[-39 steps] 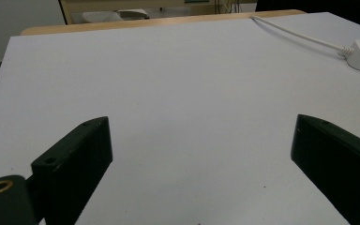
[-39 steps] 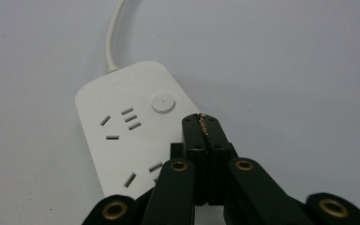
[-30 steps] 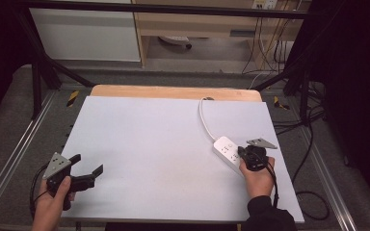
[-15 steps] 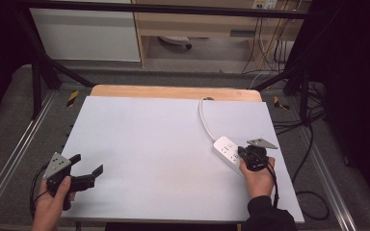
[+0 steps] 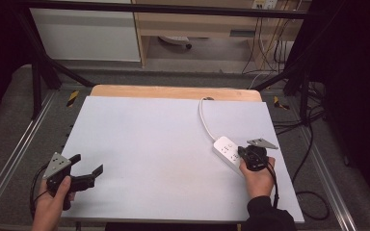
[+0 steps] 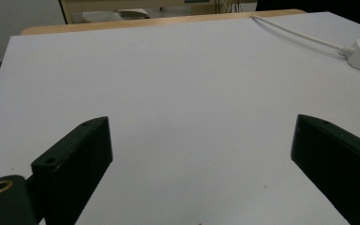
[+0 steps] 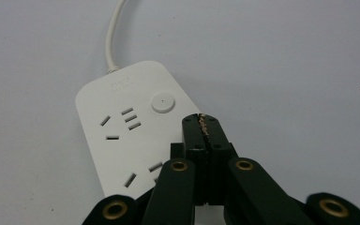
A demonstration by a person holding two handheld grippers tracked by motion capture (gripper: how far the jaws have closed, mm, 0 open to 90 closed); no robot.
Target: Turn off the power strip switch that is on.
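Note:
A white power strip (image 5: 227, 151) lies on the right part of the white table top, its white cord (image 5: 205, 120) running to the far edge. In the right gripper view the power strip (image 7: 131, 136) shows its sockets and a round button. My right gripper (image 7: 204, 123) is shut, its tips over the strip's right edge with nothing between them; from above this right gripper (image 5: 244, 154) sits at the strip's near end. My left gripper (image 5: 87, 167) stands open at the near left of the table. The left gripper (image 6: 201, 154) has only bare table between its wide jaws.
The white table top (image 5: 154, 144) has a wooden strip (image 5: 173, 92) along its far edge. Metal rails (image 5: 9, 163) run along both sides. Cables (image 5: 308, 144) hang off the right side onto the floor. A cabinet stands beyond the table.

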